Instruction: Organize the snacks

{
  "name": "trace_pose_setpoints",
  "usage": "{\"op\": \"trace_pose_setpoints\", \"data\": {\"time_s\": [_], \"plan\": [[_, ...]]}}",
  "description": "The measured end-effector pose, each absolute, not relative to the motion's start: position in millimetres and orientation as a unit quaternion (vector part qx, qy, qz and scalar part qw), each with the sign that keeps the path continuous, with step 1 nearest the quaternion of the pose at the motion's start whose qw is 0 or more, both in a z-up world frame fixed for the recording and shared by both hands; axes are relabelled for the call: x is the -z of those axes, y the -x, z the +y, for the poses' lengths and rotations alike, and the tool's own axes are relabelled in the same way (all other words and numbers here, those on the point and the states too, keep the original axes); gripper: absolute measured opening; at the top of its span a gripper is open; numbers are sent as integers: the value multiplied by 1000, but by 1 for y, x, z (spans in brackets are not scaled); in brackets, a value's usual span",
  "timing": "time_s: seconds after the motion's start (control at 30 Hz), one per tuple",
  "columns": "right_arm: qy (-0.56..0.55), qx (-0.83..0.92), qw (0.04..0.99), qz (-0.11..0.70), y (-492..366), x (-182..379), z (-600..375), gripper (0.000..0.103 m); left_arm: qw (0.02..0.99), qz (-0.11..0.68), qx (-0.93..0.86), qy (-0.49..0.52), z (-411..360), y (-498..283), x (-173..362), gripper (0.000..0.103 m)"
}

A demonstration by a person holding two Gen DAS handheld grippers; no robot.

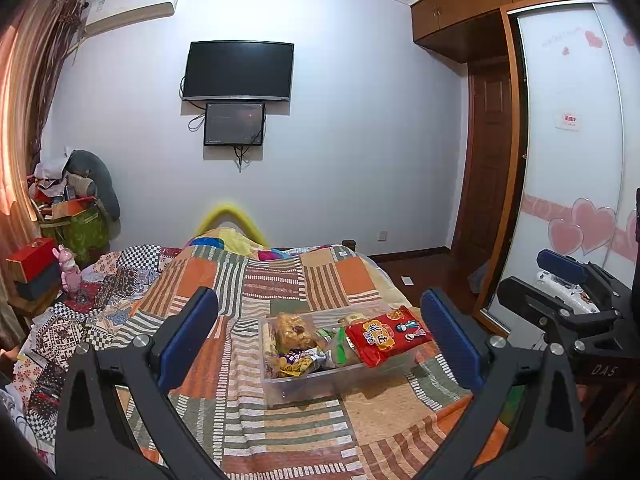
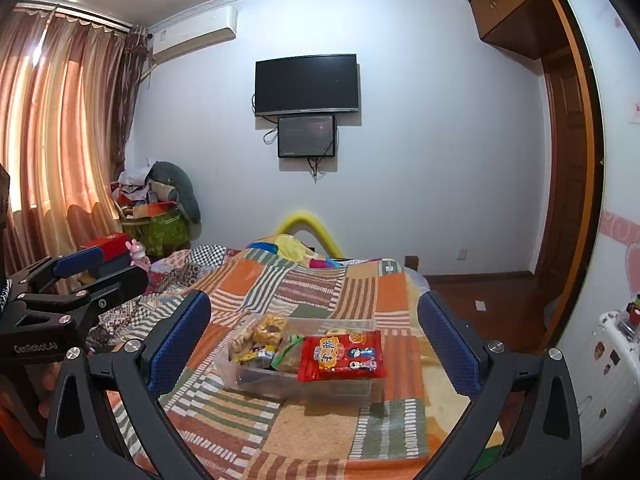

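Observation:
A clear plastic bin [image 1: 304,390] [image 2: 360,388] sits on the patchwork bedspread [image 1: 280,280] [image 2: 320,280], holding several snack packs. A red snack bag [image 1: 384,334] [image 2: 340,354] lies across its right rim. A yellow-brown snack pack [image 1: 294,330] [image 2: 270,326] and small wrapped snacks [image 1: 300,362] [image 2: 256,354] fill the left side. My left gripper [image 1: 320,344] is open, held above and short of the bin with nothing between its blue pads. My right gripper [image 2: 314,344] is also open and empty, at the same distance. Each gripper shows at the edge of the other's view.
A pile of bags and boxes [image 1: 72,208] stands in the far left corner by the curtain [image 2: 52,140]. A red box [image 1: 30,258] and a pink toy [image 1: 70,272] sit left of the bed. The wardrobe [image 1: 576,140] and wooden floor [image 2: 480,300] lie to the right.

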State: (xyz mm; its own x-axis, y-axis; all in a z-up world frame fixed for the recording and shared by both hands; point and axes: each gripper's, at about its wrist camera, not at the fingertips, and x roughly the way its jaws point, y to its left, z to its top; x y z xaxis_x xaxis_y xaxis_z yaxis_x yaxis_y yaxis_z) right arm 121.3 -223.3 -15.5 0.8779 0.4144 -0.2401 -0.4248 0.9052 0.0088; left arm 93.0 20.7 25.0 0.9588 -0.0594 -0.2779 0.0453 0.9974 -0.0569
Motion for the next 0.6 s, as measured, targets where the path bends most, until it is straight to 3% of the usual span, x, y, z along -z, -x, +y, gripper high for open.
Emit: {"op": "trace_pose_setpoints", "data": {"time_s": [0.6], "plan": [[22,-216,969,119,-123,15,-225,103,989,140,39,23,17,-91,-25,103]]}}
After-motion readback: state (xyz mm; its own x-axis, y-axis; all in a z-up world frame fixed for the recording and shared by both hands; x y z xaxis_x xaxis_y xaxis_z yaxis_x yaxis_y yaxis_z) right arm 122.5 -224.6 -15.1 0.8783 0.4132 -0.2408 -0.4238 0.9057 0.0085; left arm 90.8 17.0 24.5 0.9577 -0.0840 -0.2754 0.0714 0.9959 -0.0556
